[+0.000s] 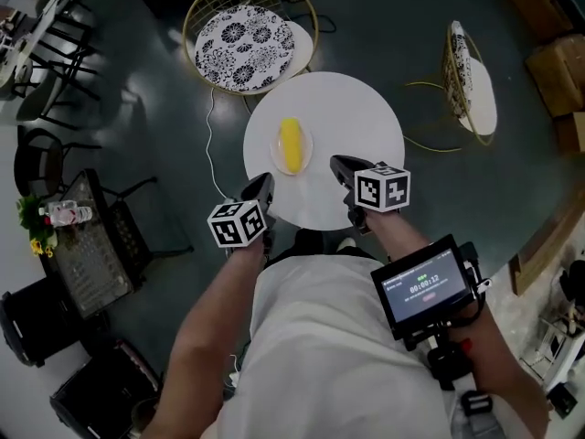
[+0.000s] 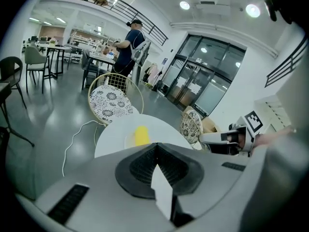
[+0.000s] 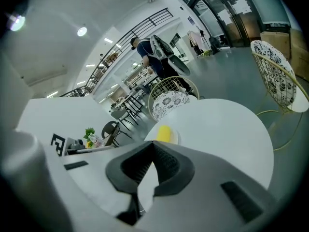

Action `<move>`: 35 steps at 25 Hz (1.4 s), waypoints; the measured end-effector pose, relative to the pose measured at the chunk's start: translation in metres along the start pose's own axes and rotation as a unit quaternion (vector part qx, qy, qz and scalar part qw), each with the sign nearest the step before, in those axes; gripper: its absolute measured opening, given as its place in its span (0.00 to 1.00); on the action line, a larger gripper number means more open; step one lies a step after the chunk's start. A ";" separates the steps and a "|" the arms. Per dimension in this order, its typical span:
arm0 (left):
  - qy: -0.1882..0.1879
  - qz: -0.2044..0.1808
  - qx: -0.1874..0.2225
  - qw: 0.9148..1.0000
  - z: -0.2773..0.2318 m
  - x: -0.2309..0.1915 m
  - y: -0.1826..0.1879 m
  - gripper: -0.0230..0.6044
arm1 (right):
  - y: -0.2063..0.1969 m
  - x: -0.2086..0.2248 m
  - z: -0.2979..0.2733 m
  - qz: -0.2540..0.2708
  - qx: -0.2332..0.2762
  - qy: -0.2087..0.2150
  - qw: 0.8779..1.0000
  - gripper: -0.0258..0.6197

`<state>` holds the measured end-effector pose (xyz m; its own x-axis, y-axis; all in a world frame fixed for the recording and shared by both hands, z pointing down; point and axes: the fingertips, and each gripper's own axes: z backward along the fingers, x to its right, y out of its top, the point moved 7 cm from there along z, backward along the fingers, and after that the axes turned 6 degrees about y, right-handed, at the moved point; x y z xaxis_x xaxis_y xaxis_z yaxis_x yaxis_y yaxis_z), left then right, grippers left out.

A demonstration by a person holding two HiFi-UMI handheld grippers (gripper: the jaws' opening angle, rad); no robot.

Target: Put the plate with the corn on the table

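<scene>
The plate (image 1: 305, 150) with the corn (image 1: 290, 144) is seen resting on the round white table (image 1: 356, 122), toward its left side. The left tool (image 1: 260, 188) and the right tool (image 1: 343, 165) are held at the table's near edge, apart from the plate. The jaws of each are pressed together, and nothing is gripped.

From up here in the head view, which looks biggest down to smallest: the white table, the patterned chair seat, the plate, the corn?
1. White table
2. Patterned chair seat, probably farther from the camera, so its true size is unsure
3. Plate
4. Corn, lying on that plate
</scene>
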<state>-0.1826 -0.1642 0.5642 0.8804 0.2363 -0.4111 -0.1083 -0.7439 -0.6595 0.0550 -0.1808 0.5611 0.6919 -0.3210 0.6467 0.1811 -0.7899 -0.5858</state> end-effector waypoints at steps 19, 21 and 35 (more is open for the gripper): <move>-0.053 -0.037 0.095 0.993 0.085 0.073 0.024 0.05 | 0.026 -0.079 0.082 0.114 0.077 0.076 0.988 0.05; -0.059 -0.045 0.106 0.992 0.096 0.081 0.022 0.05 | 0.023 -0.086 0.090 0.120 0.082 0.085 0.986 0.05; -0.069 -0.112 0.123 0.984 0.128 0.113 -0.018 0.05 | -0.026 -0.100 0.119 0.134 0.090 0.127 0.979 0.05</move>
<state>-0.1406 -0.0442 0.4494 0.8262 0.4721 -0.3075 -0.0414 -0.4934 -0.8688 0.0644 -0.0659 0.4538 0.5403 -0.6408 0.5454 0.1535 -0.5622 -0.8127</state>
